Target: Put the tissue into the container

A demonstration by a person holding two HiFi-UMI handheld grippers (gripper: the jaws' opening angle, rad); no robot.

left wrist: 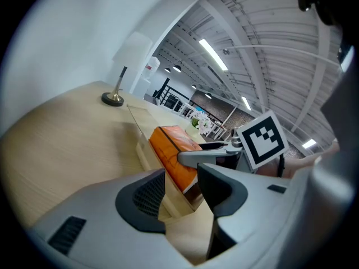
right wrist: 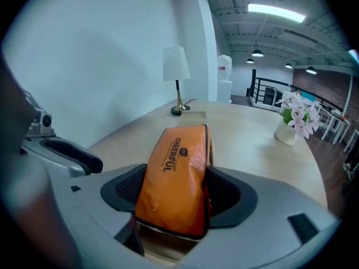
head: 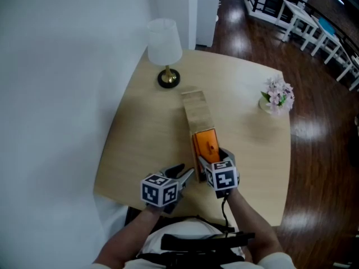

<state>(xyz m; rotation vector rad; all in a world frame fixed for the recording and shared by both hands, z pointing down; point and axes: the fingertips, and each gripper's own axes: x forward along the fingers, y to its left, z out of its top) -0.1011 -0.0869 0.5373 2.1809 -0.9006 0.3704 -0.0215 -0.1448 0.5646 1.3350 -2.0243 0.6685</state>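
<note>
An orange tissue pack [head: 206, 144] [right wrist: 179, 172] sits tilted in the near end of a narrow wooden container [head: 194, 116] [left wrist: 143, 144] on the round table. My right gripper [head: 213, 154] [right wrist: 176, 194] is shut on the pack, a pad pressing on each long side. The pack's far end rests on the box rim. My left gripper [head: 182, 174] [left wrist: 180, 190] hovers at the box's near left corner, jaws apart, with the wooden corner showing in the gap. Its upper finger [right wrist: 61, 153] appears at the left of the right gripper view.
A white-shaded lamp [head: 164, 43] [right wrist: 176, 66] stands at the table's far left, and a small vase of pale flowers [head: 279, 94] [right wrist: 294, 114] at the far right. The table [head: 140, 144] meets a white wall on the left. Dark wood floor lies to the right.
</note>
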